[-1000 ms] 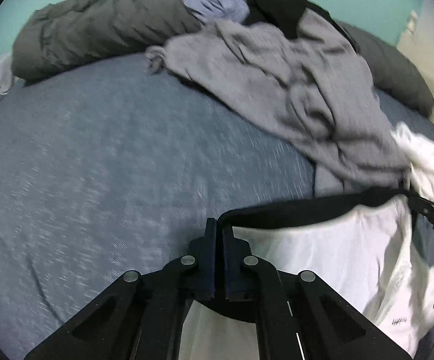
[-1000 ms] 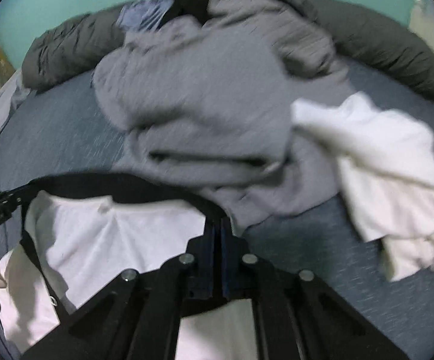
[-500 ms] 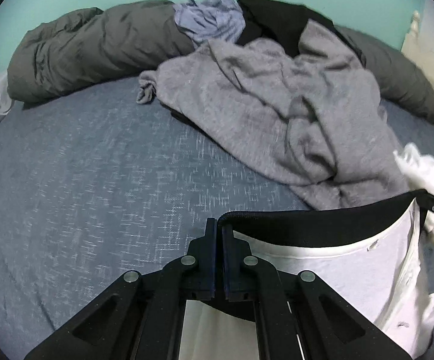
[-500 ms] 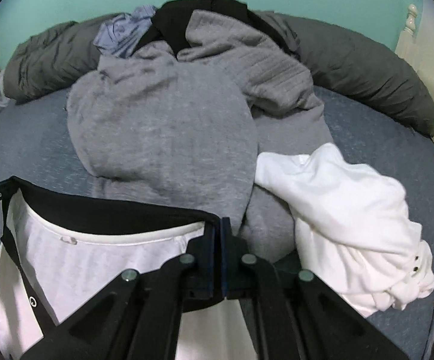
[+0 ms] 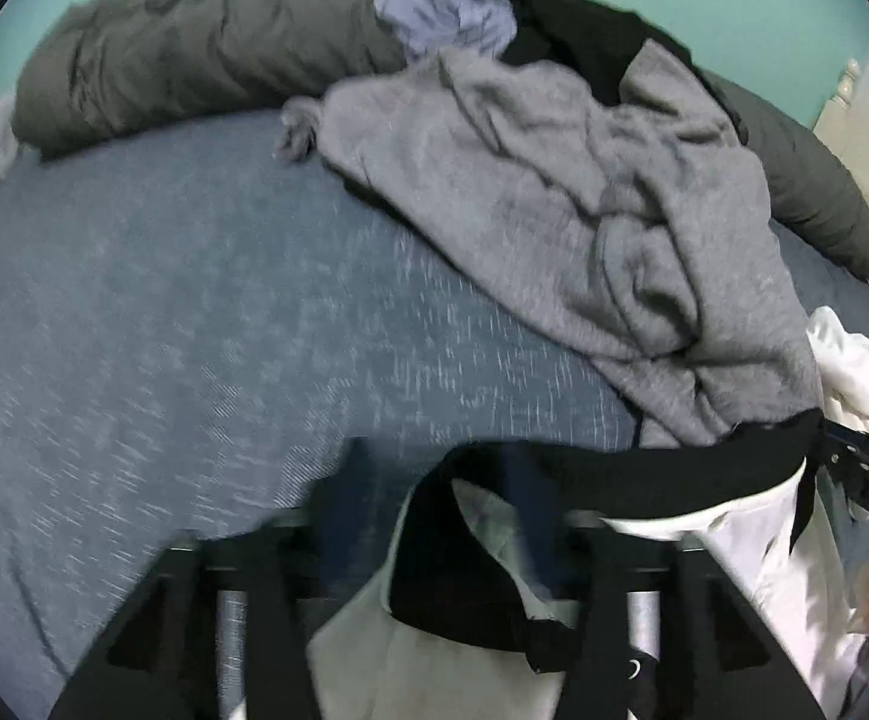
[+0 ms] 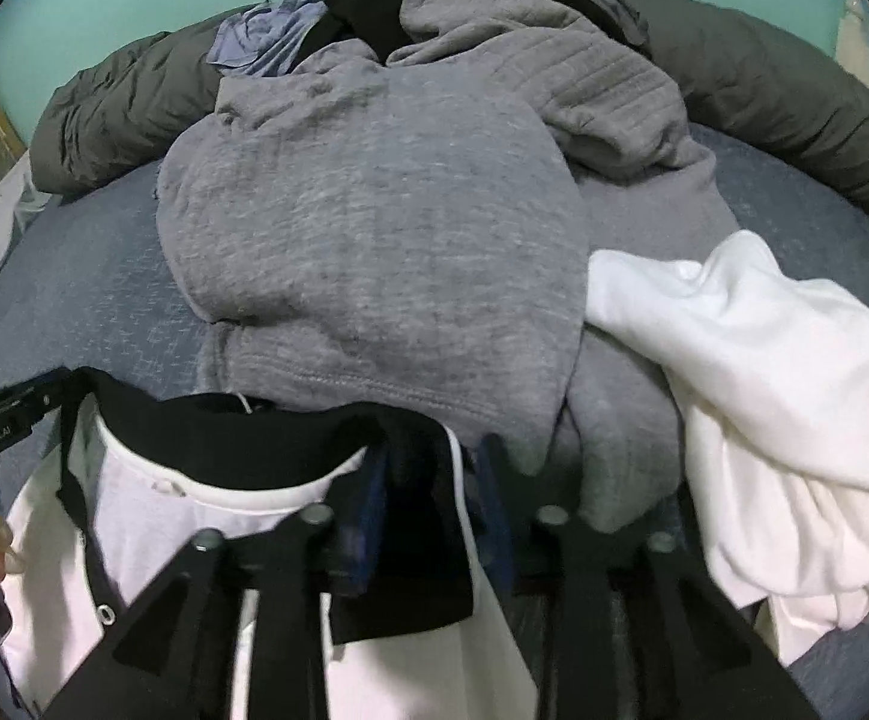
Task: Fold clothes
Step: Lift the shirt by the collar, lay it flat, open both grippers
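**Collar loose in both grippers: watch for a slip**

The bed (image 5: 194, 330) ahead of your grippers has a blue-grey heathered sheet, flat and matte, with open room ahead and to the left of the left gripper (image 5: 446, 480). A dark grey duvet (image 5: 194, 60) is rolled along the far edge. Right ahead of the right gripper (image 6: 431, 462) lies a grey sweatshirt (image 6: 374, 240), a soft marl knit in a rumpled heap. A crumpled white garment (image 6: 764, 390) lies to its right.

The task's thing, a white shirt (image 6: 152, 516) with a black collar band (image 5: 644, 468), hangs between your two grippers, close under both cameras. It is thin, limp cloth with small snap buttons (image 6: 105, 613) down a dark placket.

Both grippers stand with their jaws spread wide. The black band runs loosely through each gap, and neither gripper is pinching it.

Risks, as I judge them:
- Nothing clamps the collar, so the limp shirt can slide out and drop in a heap, not flat.
- The collar sits just above the sweatshirt's hem. If the shirt is laid there, it lands on lumpy knit and creases.
- The placket edge near the left gripper could twist under.
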`<state>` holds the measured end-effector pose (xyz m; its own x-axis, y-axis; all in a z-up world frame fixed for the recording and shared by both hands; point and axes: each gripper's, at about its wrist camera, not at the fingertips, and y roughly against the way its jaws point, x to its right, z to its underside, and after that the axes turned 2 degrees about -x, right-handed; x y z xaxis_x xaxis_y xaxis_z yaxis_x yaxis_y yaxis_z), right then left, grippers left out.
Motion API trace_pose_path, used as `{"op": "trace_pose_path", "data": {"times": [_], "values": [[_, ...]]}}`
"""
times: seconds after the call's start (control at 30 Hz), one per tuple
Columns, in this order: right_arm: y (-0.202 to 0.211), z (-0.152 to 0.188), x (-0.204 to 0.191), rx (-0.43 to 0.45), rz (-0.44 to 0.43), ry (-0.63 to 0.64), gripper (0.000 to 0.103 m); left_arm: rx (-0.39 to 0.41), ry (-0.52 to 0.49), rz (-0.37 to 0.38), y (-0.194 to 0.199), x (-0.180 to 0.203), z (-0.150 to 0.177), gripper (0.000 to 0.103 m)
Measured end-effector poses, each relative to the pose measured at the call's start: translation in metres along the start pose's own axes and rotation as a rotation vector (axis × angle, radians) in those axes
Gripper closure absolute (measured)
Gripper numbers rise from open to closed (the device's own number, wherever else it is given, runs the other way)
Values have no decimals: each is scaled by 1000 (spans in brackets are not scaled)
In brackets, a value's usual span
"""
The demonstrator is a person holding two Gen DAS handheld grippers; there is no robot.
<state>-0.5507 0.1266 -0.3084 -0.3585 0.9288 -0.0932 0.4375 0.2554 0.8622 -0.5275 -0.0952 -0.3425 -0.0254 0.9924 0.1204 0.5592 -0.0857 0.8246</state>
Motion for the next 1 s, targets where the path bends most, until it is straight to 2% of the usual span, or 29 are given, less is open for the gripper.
{"op": "trace_pose_path", "data": {"times": [0.03,0.17,0.23,0.33,0.4,0.47,0.7,0.87,1.0], "values": [[3,0,-1,9,2,3,59,17,-5,-4,5,1,-1,41],[15,-5,1,16,-8,4,50,11,13,-1,15,-2,-7,40],[17,-8,2,-3,3,1,38,16,23,4,20,-5,-8,40],[15,-9,1,-62,18,8,35,16,31,10,28,-8,-6,40],[30,-8,-3,1,53,15,35,18,27,19,39,-11,0,40],[49,-3,-2,55,26,-5,35,23,18,31,55,-14,9,40],[122,54,4,91,-150,-35,35,1,15,117,125,-37,65,40],[169,136,22,48,-240,-92,35,-66,25,152,176,-60,137,40],[196,221,34,-26,-285,-143,35,-124,18,142,212,-77,207,40]]}}
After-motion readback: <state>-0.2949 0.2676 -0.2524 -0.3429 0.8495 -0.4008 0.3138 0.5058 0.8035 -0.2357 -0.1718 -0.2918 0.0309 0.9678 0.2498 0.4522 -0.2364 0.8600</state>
